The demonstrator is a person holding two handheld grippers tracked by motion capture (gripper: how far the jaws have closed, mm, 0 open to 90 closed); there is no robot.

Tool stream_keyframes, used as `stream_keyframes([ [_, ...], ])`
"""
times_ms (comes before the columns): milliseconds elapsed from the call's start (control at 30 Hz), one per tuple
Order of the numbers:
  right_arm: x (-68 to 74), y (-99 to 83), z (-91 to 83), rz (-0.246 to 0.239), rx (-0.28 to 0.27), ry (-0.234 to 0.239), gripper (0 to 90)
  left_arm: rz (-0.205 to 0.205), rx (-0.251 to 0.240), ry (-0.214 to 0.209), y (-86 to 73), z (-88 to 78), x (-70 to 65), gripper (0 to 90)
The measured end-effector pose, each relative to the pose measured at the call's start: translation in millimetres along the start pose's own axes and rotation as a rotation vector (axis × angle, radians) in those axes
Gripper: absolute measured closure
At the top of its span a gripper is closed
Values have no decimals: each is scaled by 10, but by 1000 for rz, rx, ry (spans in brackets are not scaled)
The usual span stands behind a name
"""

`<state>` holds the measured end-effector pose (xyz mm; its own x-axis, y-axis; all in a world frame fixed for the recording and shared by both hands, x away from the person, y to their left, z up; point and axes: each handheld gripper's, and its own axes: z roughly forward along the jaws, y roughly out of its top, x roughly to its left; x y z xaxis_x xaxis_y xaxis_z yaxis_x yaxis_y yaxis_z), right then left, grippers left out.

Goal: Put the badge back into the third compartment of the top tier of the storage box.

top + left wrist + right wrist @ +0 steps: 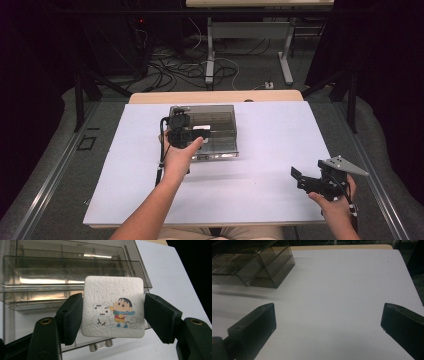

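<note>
My left gripper (113, 312) is shut on a white square coaster (113, 306) printed with a cartoon child and a snowman; both black pads press its side edges. Just behind the coaster stands a smoky clear plastic drawer box (62, 272) with one drawer pulled out. In the high view the left gripper (181, 131) hovers over the box (220, 131) at the middle of the white board. My right gripper (305, 180) rests at the board's near right, its jaws wide apart with nothing between them (328, 322). The box (252, 265) lies far to its left.
A white board (270, 145) covers a wooden table. Past the far edge the floor holds cables (175, 70) and table legs (210, 55). Dark grey padding and metal rails flank the board on both sides.
</note>
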<state>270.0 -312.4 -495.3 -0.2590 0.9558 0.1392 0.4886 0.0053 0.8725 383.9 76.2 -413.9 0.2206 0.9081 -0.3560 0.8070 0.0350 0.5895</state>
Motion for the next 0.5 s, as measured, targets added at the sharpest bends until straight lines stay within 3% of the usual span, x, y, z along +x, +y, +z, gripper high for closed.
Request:
stream_keyframes([
  [500,-7,2,1,-4,-4,2,0,-36,32,-51,46,194,-266,331],
])
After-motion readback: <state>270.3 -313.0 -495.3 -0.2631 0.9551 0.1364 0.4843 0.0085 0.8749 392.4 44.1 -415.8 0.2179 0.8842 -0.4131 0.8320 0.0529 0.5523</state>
